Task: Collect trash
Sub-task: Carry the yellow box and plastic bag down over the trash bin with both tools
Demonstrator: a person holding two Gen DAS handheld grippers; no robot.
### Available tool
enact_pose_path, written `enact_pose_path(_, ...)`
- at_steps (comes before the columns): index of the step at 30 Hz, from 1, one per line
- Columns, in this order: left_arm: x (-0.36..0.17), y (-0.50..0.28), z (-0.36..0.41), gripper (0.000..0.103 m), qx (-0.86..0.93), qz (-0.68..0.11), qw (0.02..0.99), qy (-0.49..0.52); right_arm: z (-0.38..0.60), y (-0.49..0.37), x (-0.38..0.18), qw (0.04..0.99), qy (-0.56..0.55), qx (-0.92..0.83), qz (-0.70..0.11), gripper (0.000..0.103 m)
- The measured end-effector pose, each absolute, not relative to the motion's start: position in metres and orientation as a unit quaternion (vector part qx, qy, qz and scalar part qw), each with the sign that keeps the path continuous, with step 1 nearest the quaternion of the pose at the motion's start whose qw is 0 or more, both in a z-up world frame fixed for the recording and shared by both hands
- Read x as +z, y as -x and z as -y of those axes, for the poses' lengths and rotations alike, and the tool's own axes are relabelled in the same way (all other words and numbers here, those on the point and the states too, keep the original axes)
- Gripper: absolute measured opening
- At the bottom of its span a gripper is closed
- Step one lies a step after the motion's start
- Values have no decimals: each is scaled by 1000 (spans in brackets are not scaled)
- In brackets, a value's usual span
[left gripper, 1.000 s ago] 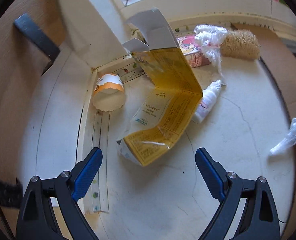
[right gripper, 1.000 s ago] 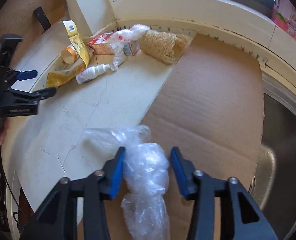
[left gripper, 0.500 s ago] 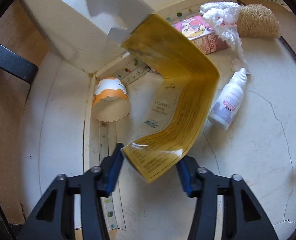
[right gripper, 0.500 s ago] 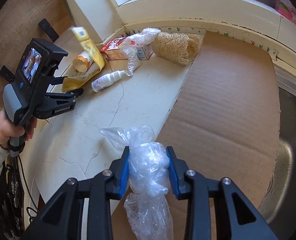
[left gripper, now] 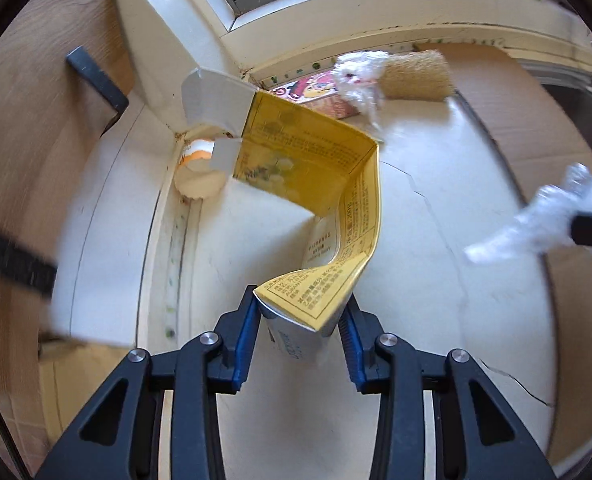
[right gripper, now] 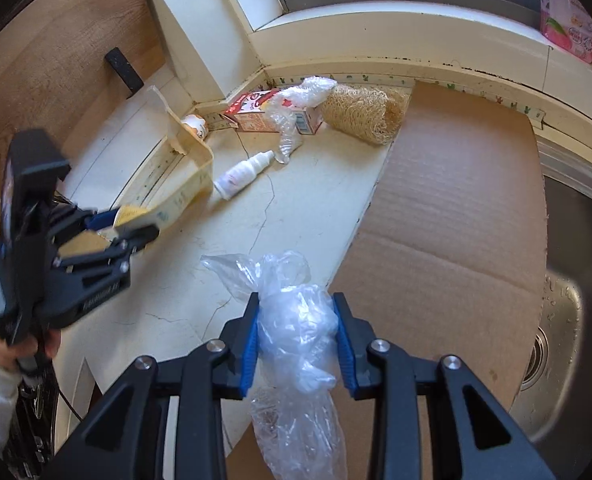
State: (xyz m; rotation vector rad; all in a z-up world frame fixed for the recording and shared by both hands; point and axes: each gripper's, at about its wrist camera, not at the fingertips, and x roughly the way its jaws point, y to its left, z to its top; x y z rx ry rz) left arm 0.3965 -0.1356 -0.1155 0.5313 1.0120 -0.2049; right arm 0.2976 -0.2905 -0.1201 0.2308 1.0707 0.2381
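My left gripper [left gripper: 300, 320] is shut on the near end of a flattened yellow carton [left gripper: 316, 160] and holds it lifted off the white counter [left gripper: 416, 280]; the carton bends up and away from me. It shows pale in the right wrist view [right gripper: 183, 168], held by the left gripper [right gripper: 135, 224]. My right gripper [right gripper: 298, 332] is shut on a crumpled clear plastic bag [right gripper: 296, 328], which also shows at the right of the left wrist view [left gripper: 544, 216]. On the counter lie a small white dropper bottle [right gripper: 241, 174], an orange-and-white paper cup [left gripper: 195, 172] and a pink carton [right gripper: 263, 114] with clear plastic wrap [right gripper: 300, 100].
A loofah sponge [right gripper: 360, 114] lies by the back wall. A brown cardboard sheet [right gripper: 456, 200] covers the counter's right side. A steel sink [right gripper: 568, 280] lies at the far right. A window ledge [right gripper: 376, 36] and a wooden cabinet side [left gripper: 35, 120] bound the corner.
My left gripper closed on the yellow carton and lifted it off the counter. My right gripper closed tighter on the plastic bag and kept hold of it.
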Motion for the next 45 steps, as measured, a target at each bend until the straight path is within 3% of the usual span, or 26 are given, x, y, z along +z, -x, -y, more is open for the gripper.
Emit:
enact_pose_path(9,-65,-285,110,34,-114,-467,863,-154,269,-245,-88,858,-103,113,-490,33)
enact_pose_path(26,-15,-100,43,34,-145,-406,900,-70,199,-97,-50,873,-90,129,-462,33)
enact_pose_path(35,-30,12,7,34,-148,-418,896,-26,152,-14,-77,849,-74,139,-504,33)
enact_pose_path(45,-81,60,-9,34,-133,-469,873,27,134,10,-150,790,-79,130,-594,33)
